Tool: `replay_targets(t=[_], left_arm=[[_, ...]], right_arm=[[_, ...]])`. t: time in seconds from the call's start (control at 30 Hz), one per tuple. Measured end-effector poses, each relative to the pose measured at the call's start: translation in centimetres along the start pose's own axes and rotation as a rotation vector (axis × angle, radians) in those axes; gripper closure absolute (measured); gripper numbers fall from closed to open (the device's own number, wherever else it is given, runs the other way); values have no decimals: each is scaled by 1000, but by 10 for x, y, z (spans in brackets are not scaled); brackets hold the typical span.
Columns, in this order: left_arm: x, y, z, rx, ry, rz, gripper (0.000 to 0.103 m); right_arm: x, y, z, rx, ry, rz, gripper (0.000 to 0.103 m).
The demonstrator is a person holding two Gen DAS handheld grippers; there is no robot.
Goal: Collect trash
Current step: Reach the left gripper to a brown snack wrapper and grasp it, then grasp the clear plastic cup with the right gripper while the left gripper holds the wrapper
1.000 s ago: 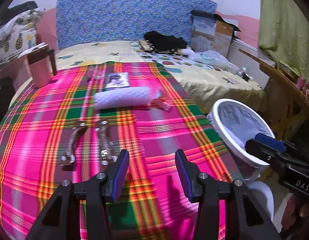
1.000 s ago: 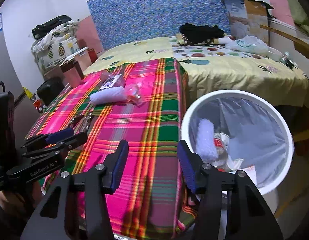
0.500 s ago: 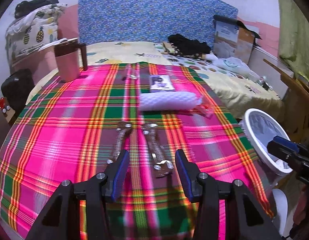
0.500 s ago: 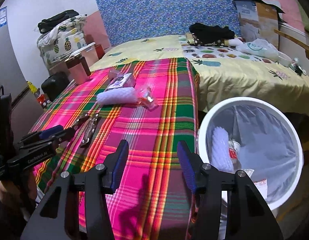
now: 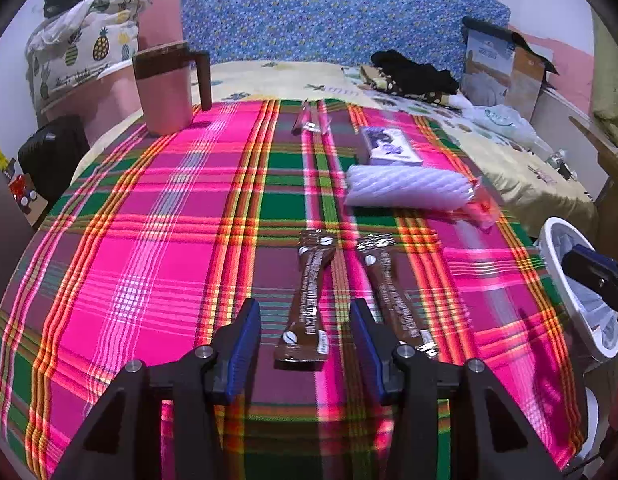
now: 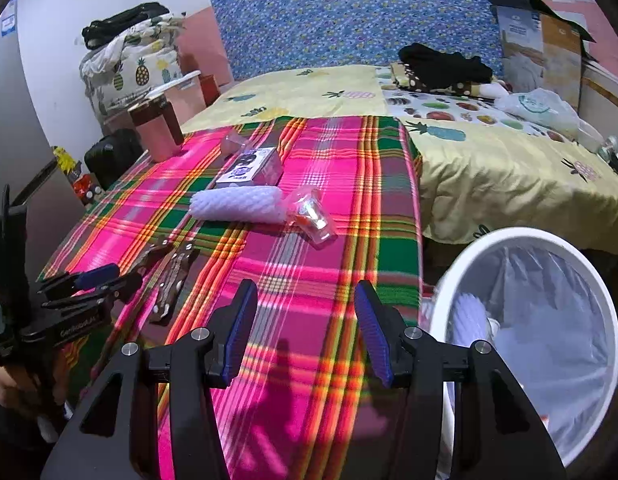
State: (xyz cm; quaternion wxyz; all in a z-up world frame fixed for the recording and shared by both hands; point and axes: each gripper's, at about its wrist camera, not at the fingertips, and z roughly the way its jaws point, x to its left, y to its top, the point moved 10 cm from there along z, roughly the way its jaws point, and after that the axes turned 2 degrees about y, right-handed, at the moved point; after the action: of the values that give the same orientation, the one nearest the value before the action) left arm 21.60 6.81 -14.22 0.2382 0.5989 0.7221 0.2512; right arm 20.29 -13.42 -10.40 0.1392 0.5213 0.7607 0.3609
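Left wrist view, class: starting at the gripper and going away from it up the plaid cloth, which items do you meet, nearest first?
Left gripper → brown sachets → white foam roll → purple box → clear wrapper.

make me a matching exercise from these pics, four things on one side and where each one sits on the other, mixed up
Things:
1. pink mug
2. white foam roll
3. brown sachet
4. white trash bin

Places:
A. between the open fingers of the left gripper
B. on the floor beside the table, to the right
C. far left corner of the plaid tablecloth
D. lying across the cloth just in front of the small purple box

Pairs: 1-C, 2-D, 3-A, 4-B
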Motion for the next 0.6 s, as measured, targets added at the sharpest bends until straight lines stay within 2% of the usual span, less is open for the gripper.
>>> replay_targets(t=[0.07, 0.13, 0.6], left_arm=[[2, -2, 6, 20, 6, -3, 71], [4, -2, 9, 19, 13, -1, 76], [13, 6, 13, 10, -18, -32, 76]], right_arm=[[0, 2, 8, 14, 1, -8, 51], [-1, 5, 14, 26, 0, -17, 51], [-9, 24, 59, 92, -11, -53, 51]])
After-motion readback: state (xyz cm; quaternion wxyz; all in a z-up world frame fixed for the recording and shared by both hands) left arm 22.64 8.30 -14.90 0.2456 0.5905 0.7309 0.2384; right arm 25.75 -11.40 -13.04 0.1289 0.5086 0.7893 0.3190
